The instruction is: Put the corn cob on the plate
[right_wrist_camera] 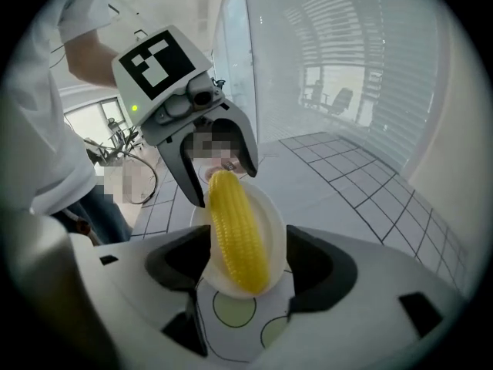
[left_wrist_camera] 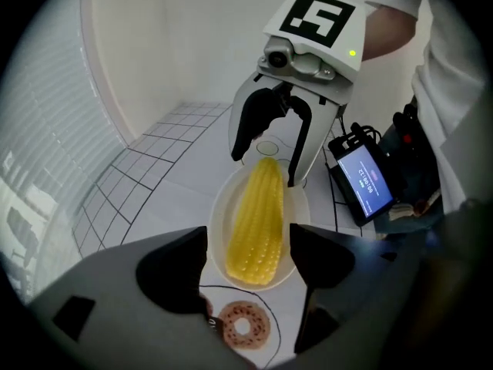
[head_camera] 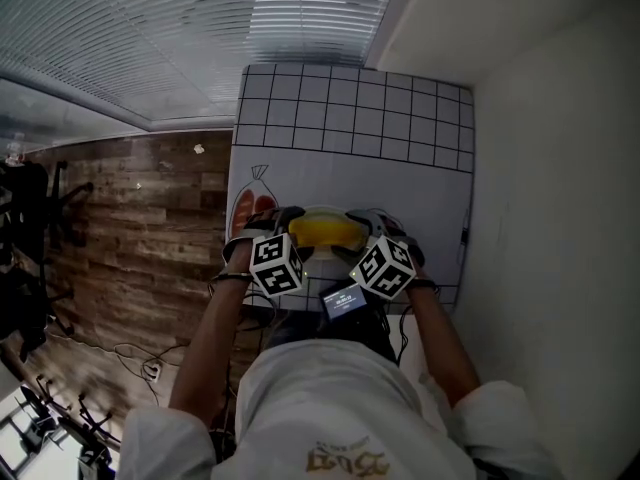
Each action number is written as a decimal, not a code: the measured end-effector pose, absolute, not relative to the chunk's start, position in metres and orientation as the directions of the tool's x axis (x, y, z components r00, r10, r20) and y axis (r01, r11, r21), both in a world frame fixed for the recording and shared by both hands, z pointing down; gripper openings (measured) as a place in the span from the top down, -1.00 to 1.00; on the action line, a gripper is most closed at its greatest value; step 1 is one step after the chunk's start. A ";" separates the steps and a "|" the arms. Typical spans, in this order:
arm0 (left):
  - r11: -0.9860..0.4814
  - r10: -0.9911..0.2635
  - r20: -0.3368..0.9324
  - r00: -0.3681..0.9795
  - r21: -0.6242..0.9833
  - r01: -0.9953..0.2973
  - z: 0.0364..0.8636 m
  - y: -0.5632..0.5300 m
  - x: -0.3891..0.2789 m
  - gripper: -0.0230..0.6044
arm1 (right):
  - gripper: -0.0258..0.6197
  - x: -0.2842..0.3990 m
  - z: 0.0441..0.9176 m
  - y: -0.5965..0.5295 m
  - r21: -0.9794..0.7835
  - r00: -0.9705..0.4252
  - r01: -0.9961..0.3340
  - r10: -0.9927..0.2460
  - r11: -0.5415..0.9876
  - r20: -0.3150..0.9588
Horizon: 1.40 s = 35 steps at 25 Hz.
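Corn cob [left_wrist_camera: 258,222] lies lengthwise on the white oval plate [left_wrist_camera: 221,214]; placement looks done.

Left gripper [left_wrist_camera: 246,264]: wide open, holding nothing, its 2 jaws either side of the cob's near end, not pressing. Right gripper [right_wrist_camera: 246,264]: also open and empty, at the far end.

Risk: a jaw clips the cob or the plate rim on pulling away. The cob is round and nearly plate-length, so it could roll off the shallow plate or shove it.

Around: small screen [left_wrist_camera: 366,179] near the plate; doughnut picture [left_wrist_camera: 245,326] printed on the gridded table [left_wrist_camera: 154,168]. Nothing blocks a straight lift.
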<state>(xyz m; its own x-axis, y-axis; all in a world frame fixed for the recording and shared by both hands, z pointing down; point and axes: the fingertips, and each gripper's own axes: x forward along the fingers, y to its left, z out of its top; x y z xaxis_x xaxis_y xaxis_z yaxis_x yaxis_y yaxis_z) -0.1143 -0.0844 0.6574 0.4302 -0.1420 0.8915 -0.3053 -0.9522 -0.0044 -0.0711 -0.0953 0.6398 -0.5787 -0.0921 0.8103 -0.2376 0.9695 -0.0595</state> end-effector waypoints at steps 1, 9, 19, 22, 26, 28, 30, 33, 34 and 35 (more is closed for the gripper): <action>-0.946 -0.145 0.887 0.438 0.005 -0.324 0.654 -0.085 -0.117 -0.13 | -0.02 -0.070 0.637 -0.097 -0.060 -0.582 -0.252 -0.102 0.966 0.807; -0.878 -0.264 0.833 0.486 0.001 -0.478 0.620 -0.097 -0.137 -0.13 | -0.02 -0.060 0.609 -0.088 -0.020 -0.590 -0.350 -0.203 0.937 0.781; -0.722 -0.541 0.684 0.489 -0.080 -0.687 0.562 -0.106 -0.145 0.89 | 0.90 -0.048 0.535 -0.097 0.007 -0.610 -0.641 -0.515 0.767 0.602; -0.675 -0.614 0.609 0.501 -0.076 -0.734 0.538 -0.102 -0.146 0.90 | 0.90 -0.044 0.509 -0.097 0.027 -0.597 -0.696 -0.599 0.717 0.534; -0.608 -0.738 0.395 0.547 -0.039 -0.793 0.468 -0.100 -0.148 0.90 | 0.90 -0.038 0.456 -0.096 -0.001 -0.585 -0.776 -0.719 0.631 0.374; -0.562 -0.802 0.263 0.537 -0.024 -0.827 0.423 -0.101 -0.154 0.90 | 0.90 -0.032 0.427 -0.096 -0.015 -0.565 -0.810 -0.773 0.587 0.287; -0.496 -0.858 0.170 0.484 -0.030 -0.868 0.390 -0.104 -0.165 0.90 | 0.90 -0.028 0.403 -0.094 -0.015 -0.540 -0.834 -0.811 0.551 0.225; -0.449 -0.891 0.113 0.439 -0.084 -0.890 0.366 -0.102 -0.172 0.90 | 0.90 -0.021 0.372 -0.088 -0.006 -0.492 -0.867 -0.855 0.498 0.162; -0.454 -0.889 0.106 0.445 -0.100 -0.885 0.363 -0.100 -0.171 0.90 | 0.90 -0.020 0.364 -0.086 0.001 -0.480 -0.874 -0.865 0.486 0.147; -0.462 -0.886 0.101 0.452 -0.112 -0.880 0.360 -0.097 -0.170 0.90 | 0.90 -0.020 0.358 -0.084 0.008 -0.472 -0.879 -0.871 0.478 0.136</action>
<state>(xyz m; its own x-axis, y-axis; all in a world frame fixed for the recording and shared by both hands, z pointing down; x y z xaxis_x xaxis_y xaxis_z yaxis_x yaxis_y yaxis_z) -0.1700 -0.0970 0.3601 0.4521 -0.8863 0.1006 -0.8800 -0.4616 -0.1116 -0.0198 -0.0840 0.3579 -0.4723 -0.8709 0.1359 -0.8785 0.4777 0.0084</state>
